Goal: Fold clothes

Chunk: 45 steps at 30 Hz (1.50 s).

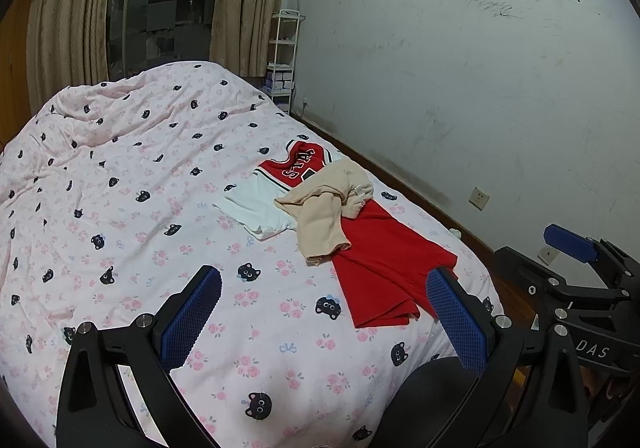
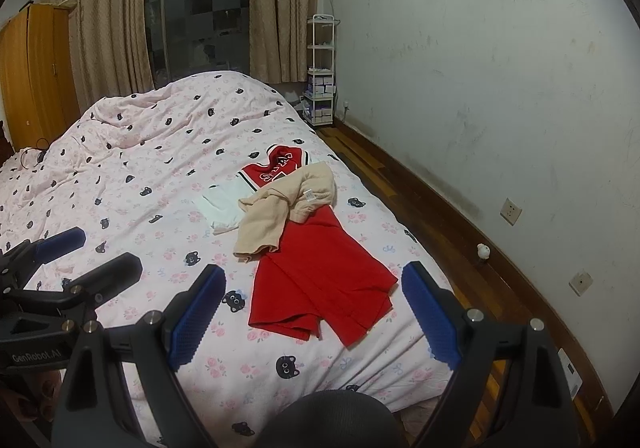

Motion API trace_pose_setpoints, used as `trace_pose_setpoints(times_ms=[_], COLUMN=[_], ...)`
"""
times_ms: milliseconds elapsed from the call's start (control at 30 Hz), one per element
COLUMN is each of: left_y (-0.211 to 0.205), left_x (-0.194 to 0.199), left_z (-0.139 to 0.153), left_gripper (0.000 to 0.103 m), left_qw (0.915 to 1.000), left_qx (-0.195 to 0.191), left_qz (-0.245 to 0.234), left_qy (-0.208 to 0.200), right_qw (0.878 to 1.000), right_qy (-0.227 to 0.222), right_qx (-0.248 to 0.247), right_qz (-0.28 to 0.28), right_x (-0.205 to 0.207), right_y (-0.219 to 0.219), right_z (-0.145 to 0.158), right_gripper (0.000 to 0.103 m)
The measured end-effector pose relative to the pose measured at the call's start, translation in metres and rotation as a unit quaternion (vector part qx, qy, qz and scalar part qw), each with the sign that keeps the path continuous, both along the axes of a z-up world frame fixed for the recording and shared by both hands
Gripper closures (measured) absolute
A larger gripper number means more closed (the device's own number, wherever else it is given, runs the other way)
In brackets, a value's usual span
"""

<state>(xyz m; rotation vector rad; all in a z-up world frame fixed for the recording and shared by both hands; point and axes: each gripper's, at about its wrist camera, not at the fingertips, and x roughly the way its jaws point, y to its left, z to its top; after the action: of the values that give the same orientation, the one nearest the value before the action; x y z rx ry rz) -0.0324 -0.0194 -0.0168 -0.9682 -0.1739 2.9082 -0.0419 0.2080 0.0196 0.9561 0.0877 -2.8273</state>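
Clothes: you have three garments heaped right of centre on the bed [image 1: 120, 176]: red shorts [image 2: 320, 280] nearest you, a beige knit top [image 2: 276, 212] crumpled across their upper end, and a red-and-white jersey [image 2: 272, 172] behind it, partly covered.
Lie: none of them lies folded; the beige top is bunched, with its label showing, and the shorts are spread with one leg creased over.
Left claw [image 1: 324, 324]: released, jaws wide, nothing between them; it hangs above the quilt, short of the shorts' hem.
Right claw [image 2: 316, 316]: also released and empty, framing the near hem of the shorts in the lower centre of its view.
Handling: expect all three to be light, limp and easily dragged; the quilt beneath is soft and wrinkles, so cloth may bunch rather than slide.
Where to grip: judge the beige top best taken at its shoulders or hem corners, one claw each, and pinch one layer only so the shorts stay down.
Risk: a grab in the heap's middle would likely lift two garments together.
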Motion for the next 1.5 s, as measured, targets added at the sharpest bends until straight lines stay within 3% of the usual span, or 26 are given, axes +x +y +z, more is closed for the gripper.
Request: trace_pose_setpoints(times_ms=[567, 900, 1200, 1367, 1500], left_y=[-0.007, -0.013, -0.027, -0.034, -0.039], left_x=[-0.025, -0.050, -0.068, -0.074, -0.078], left_z=[-0.015, -0.033, -0.052, -0.060, -0.065], left_gripper=[0.001, 0.001, 0.001, 0.001, 0.001], left_qw=[0.9998, 0.9994, 0.9986, 0.9982, 0.9980], left_qx=[0.008, 0.004, 0.005, 0.008, 0.009], left_qz=[0.000, 0.002, 0.009, 0.009, 0.008], left_qy=[-0.018, -0.035, -0.052, -0.058, -0.061], right_qw=[1.000, 1.000, 0.998, 0.995, 0.994], right_qy=[-0.020, -0.015, -0.041, -0.069, -0.077], right_qx=[0.001, 0.007, 0.008, 0.009, 0.005], right_qz=[-0.002, 0.009, 0.040, 0.066, 0.077], right_x=[-0.026, -0.062, -0.111, -0.132, -0.143], right_y=[-0.008, -0.016, -0.033, -0.053, -0.063], right_z=[-0.018, -0.034, -0.074, -0.102, -0.116], right_gripper=[0.012, 0.012, 0.013, 0.025, 0.027])
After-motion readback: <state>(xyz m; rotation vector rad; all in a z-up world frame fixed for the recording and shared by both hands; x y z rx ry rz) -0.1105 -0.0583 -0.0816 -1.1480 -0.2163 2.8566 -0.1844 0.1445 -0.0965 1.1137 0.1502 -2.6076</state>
